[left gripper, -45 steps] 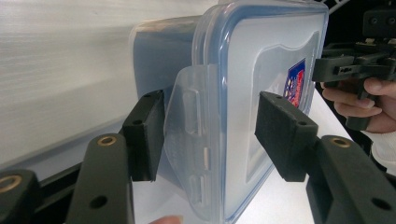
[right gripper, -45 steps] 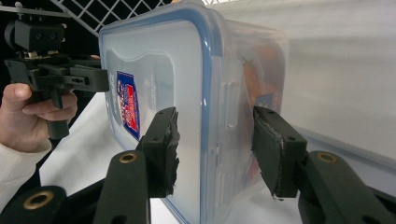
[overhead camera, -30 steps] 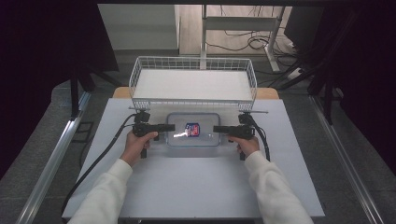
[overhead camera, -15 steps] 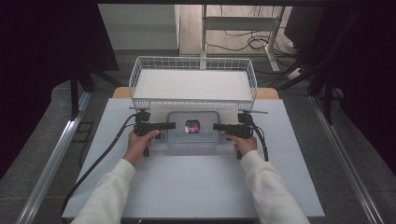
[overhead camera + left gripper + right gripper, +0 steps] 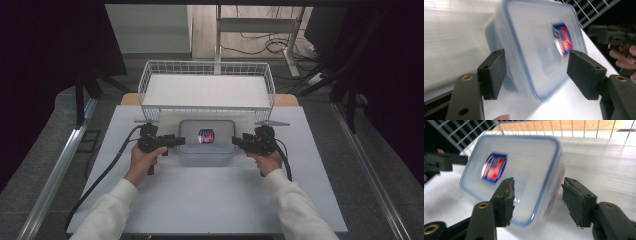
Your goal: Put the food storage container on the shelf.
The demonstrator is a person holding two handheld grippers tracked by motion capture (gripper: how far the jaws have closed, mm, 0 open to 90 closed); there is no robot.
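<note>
A clear plastic box (image 5: 207, 136) with a blue-rimmed lid and a red and blue sticker (image 5: 206, 135) lies flat on the white table (image 5: 210, 200), just in front of the wire basket. My left gripper (image 5: 182, 141) is at its left end and my right gripper (image 5: 235, 142) at its right end. In the left gripper view the box (image 5: 536, 45) has one end between the jaws of my left gripper (image 5: 539, 72), which have just been opening; the pads stand off it. In the right gripper view my right gripper (image 5: 537, 197) straddles the other end of the box (image 5: 524, 165), its jaws also having just widened.
A white wire basket (image 5: 207, 64) stands along the table's far edge, right behind the box. Black cables (image 5: 100, 175) trail from both grippers toward the near side. Dark floor and metal rails (image 5: 55, 170) flank the table.
The box and both grippers have shifted a little toward the basket. The hands have risen slightly at the box's ends.
</note>
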